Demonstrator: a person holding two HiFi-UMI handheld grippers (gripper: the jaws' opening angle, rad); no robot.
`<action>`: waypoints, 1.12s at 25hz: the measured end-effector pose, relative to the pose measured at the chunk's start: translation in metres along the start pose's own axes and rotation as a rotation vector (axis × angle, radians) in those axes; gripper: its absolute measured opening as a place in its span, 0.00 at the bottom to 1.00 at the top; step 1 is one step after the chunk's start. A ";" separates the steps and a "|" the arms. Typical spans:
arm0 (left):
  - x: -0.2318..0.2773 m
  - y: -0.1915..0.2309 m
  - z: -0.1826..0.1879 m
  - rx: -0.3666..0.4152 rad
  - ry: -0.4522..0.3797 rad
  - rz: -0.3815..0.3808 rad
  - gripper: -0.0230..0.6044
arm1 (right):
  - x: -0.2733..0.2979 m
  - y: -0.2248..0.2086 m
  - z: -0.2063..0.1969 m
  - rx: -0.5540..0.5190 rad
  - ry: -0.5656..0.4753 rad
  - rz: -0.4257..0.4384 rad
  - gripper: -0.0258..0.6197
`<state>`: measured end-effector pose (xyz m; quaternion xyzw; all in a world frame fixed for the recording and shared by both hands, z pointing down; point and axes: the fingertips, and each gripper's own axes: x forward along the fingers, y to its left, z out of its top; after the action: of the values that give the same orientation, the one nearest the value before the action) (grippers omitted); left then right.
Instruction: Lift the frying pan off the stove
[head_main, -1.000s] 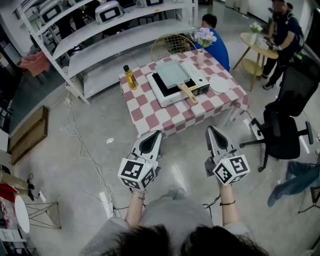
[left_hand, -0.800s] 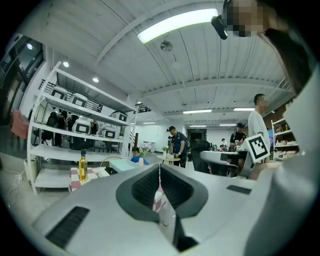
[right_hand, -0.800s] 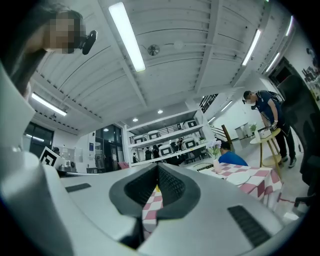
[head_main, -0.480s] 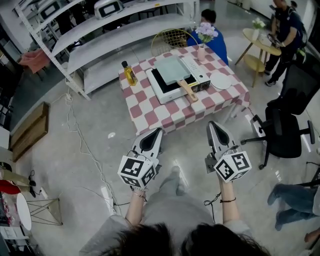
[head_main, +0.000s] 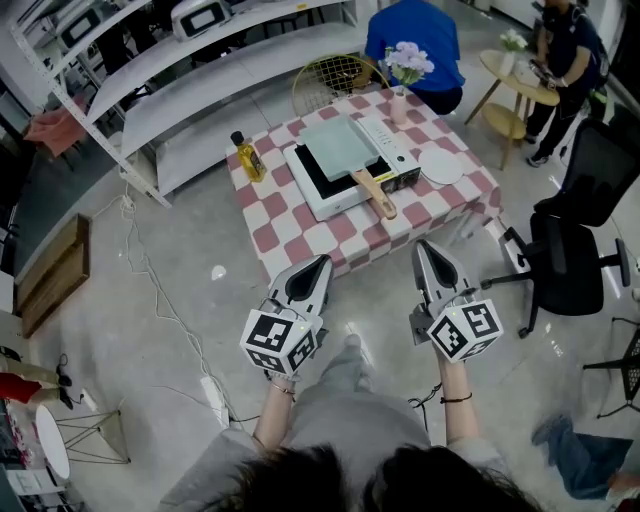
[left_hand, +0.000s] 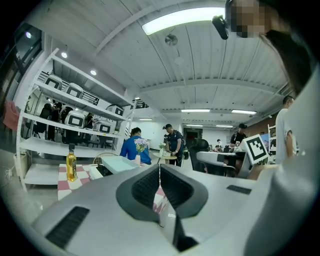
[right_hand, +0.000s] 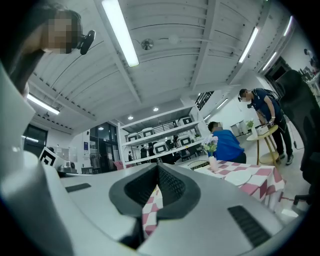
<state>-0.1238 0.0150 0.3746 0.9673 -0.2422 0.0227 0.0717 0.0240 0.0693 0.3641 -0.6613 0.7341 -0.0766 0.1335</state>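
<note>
Left gripper (head_main: 321, 261) and right gripper (head_main: 425, 244) are both closed and empty. The pan (head_main: 340, 143) is at twelve o'clock. I'd open the right jaws early and line up along the handle (head_main: 378, 193).

A glossy grey floor (head_main: 150, 340) is seen; white shelving (head_main: 200, 75) is set along it, a black office chair (head_main: 575, 265) at right, strip lights (left_hand: 182, 19) overhead.

Probably a lab: equipment shelves (head_main: 190, 85), office chair (head_main: 572, 268).

Near edge: open floor (head_main: 370, 300) meets the table (head_main: 300, 235); pan handle (head_main: 378, 195) faces it.
Right corner: office chair (head_main: 565, 270) close.
Left corner: oil bottle (head_main: 245, 157).
</note>
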 end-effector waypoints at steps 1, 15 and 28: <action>0.006 0.005 0.001 -0.002 0.000 -0.005 0.08 | 0.006 -0.003 0.000 0.000 0.001 -0.004 0.08; 0.076 0.055 0.008 -0.035 0.017 -0.074 0.08 | 0.076 -0.044 -0.005 0.023 0.023 -0.054 0.08; 0.120 0.071 0.000 -0.069 0.062 -0.161 0.08 | 0.114 -0.066 -0.013 0.028 0.049 -0.092 0.07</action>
<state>-0.0514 -0.1029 0.3927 0.9795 -0.1617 0.0386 0.1139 0.0724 -0.0516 0.3844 -0.6903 0.7049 -0.1088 0.1211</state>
